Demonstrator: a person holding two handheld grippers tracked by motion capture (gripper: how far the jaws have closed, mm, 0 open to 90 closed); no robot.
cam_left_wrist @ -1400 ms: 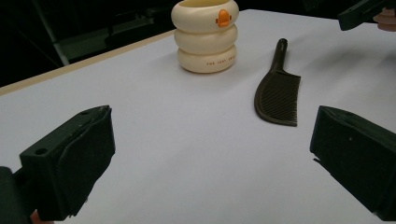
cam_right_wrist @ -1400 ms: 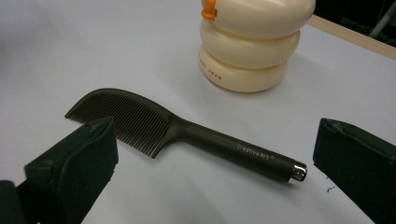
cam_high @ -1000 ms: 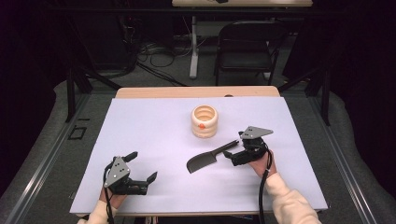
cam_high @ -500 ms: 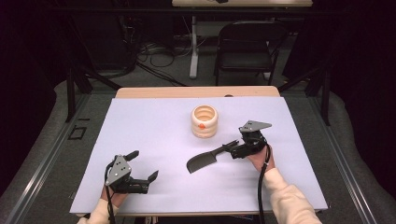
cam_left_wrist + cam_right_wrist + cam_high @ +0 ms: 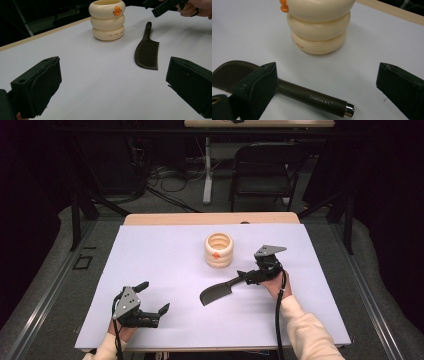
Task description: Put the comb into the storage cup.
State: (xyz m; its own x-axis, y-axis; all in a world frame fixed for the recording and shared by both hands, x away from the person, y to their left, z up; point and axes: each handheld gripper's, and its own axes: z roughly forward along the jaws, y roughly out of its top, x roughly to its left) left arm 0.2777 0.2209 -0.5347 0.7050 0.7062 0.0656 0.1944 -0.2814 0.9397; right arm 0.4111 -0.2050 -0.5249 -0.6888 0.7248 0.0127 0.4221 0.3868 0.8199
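Note:
A dark brown comb (image 5: 217, 293) lies flat on the table, its handle (image 5: 312, 96) pointing toward my right gripper (image 5: 243, 276). That gripper hovers low over the handle's end. Its jaws have just been closing a little but still stand wide, one on each side of the handle without touching it (image 5: 325, 71). A cream ringed cup with an orange mark (image 5: 219, 250) stands just beyond the comb (image 5: 147, 53). My left gripper (image 5: 153, 297) rests open at the front left with nothing between its jaws (image 5: 112, 85).
A pale sheet (image 5: 165, 255) covers the table, with a wooden edge (image 5: 210, 218) at the far side. A dark chair (image 5: 260, 165) and cables stand on the floor beyond. Bare sheet lies between the two grippers.
My right gripper has shifted a little toward the comb's handle and slightly lower. The comb, the cup and the left gripper have kept their places.

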